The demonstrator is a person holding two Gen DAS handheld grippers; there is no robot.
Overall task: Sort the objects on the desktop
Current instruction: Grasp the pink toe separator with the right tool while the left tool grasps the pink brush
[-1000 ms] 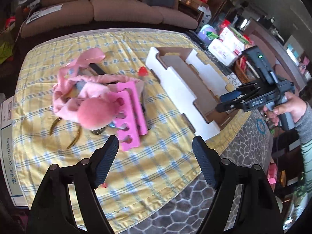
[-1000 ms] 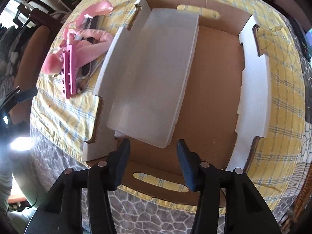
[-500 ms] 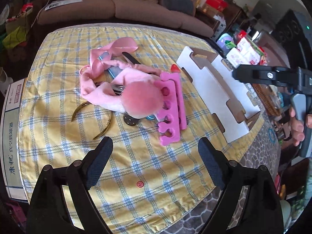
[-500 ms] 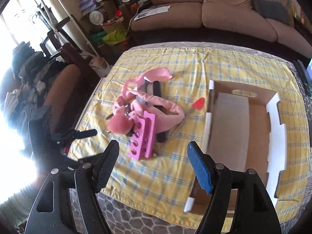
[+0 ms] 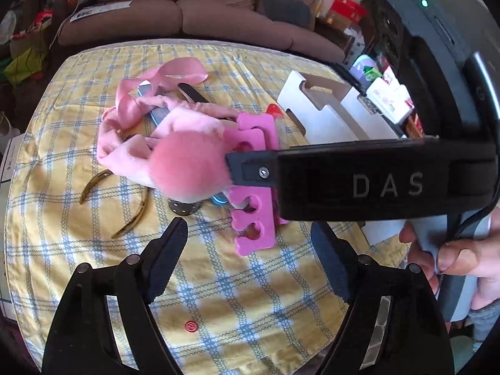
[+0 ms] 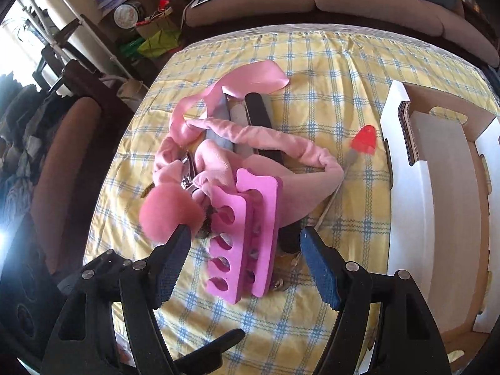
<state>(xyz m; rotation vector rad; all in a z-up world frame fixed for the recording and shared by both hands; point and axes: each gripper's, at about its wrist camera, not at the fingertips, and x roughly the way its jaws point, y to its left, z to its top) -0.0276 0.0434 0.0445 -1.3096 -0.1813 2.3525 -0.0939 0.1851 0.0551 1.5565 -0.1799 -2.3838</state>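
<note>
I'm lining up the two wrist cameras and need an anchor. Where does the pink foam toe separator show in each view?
Left wrist view: the toe separator lies mid-frame, right of the pink pom-pom, partly hidden by the right gripper's body.
Right wrist view: it sits low in the centre, between the right gripper fingers' open spread, beyond them.
Shared landmark: the cardboard box, right of the pile in both.

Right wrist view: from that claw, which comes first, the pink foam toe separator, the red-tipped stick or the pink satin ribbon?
1. Pink foam toe separator: nearest, lying just ahead of the open right claw, between its fingers.
2. Red-tipped stick: farther, ahead to the right, beside the cardboard box.
3. Pink satin ribbon: farthest, at the pile's far end.
</note>
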